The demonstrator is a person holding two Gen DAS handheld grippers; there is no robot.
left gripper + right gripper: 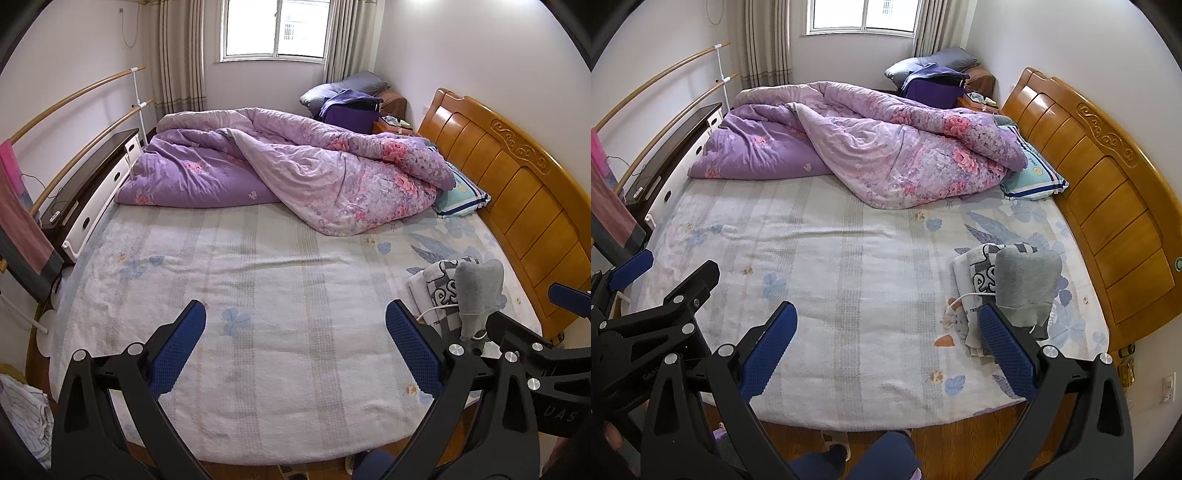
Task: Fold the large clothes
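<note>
A folded grey garment (1027,288) lies on top of folded grey-and-white patterned clothes (979,275) near the headboard on the bed's right side; the same stack (476,291) shows in the left wrist view. My left gripper (295,328) hovers open above the pale bedsheet (258,295), nothing between its blue pads. My right gripper (888,328) is open too, with its right finger (1008,343) just in front of the stack. The left gripper (631,273) also appears at the left edge of the right wrist view.
A crumpled purple floral quilt (295,166) covers the far half of the bed. A teal pillow (461,195) lies by the wooden headboard (517,192). A white cable (956,301) runs beside the stack. A cabinet (92,192) and rails stand left. A person's legs (857,461) stand on the wooden floor.
</note>
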